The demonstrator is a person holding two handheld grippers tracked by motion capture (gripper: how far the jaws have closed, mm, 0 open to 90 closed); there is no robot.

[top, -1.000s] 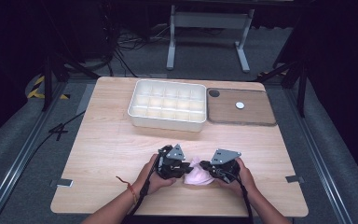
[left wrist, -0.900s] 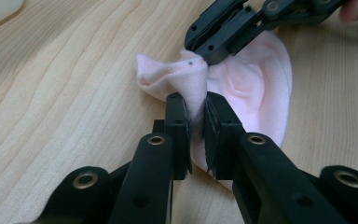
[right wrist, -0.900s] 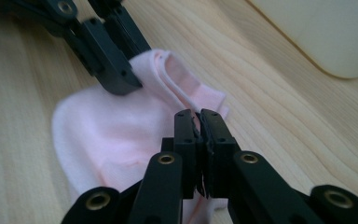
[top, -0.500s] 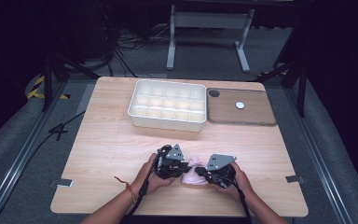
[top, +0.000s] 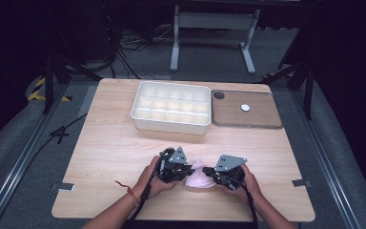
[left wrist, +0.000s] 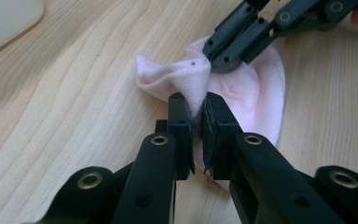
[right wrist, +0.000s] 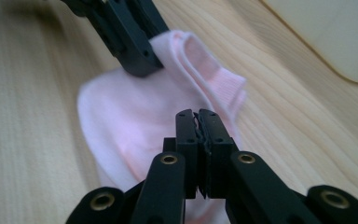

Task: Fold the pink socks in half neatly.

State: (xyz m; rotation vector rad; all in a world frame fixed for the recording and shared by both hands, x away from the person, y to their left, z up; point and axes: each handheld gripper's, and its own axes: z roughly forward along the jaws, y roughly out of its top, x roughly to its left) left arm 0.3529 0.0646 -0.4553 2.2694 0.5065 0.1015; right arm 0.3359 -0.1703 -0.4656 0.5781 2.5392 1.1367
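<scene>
in the high view the pink sock (top: 199, 177) is mostly covered by the left gripper (top: 187, 172) and the right gripper (top: 208, 174), so its shape is hard to read there. the 2 forearms are cut off by the bottom edge. in the right gripper view the white tray (right wrist: 328, 32) is blurred and cut off at the corner, as in the left gripper view.

Bare table (top: 109, 157) lies open at nine and three o'clock; the tray (top: 171, 107) blocks twelve.
</scene>
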